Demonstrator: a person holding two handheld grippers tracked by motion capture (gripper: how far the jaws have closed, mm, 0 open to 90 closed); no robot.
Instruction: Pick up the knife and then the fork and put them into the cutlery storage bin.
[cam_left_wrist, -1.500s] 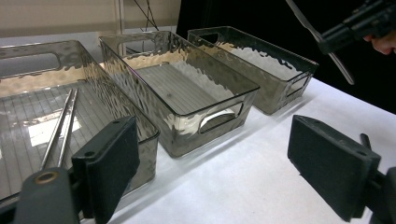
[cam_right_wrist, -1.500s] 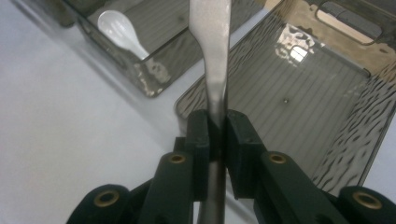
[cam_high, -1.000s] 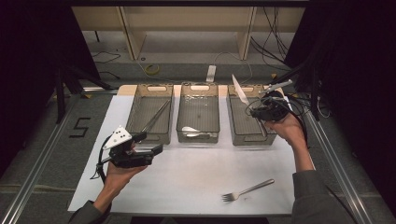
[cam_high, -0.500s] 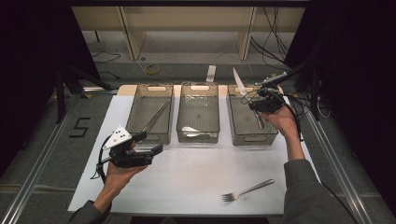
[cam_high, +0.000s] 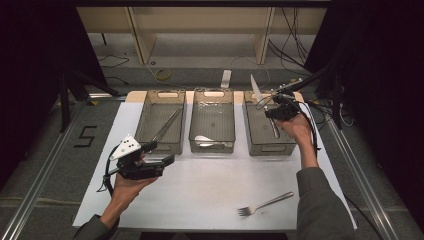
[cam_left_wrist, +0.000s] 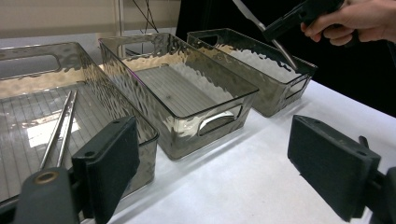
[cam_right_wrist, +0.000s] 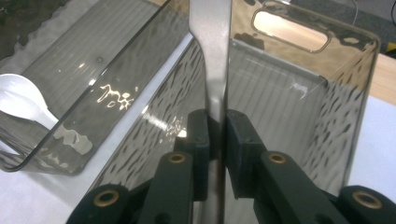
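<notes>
On the white-covered table (cam_high: 200, 200), the right tool (cam_high: 272, 106) pinched a knife (cam_high: 256, 88) above the right bin (cam_high: 285, 149); the left tool (cam_high: 161, 153) hung open and empty. Gripped mid-length, the knife might pivot and strike the bin's rim.

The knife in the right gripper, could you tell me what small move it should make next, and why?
Probably lower it into the right-hand bin and then open. The right gripper is shut on the knife, which hangs over that bin with its blade above the rim, and nothing in the bin seems to block the way.
</notes>
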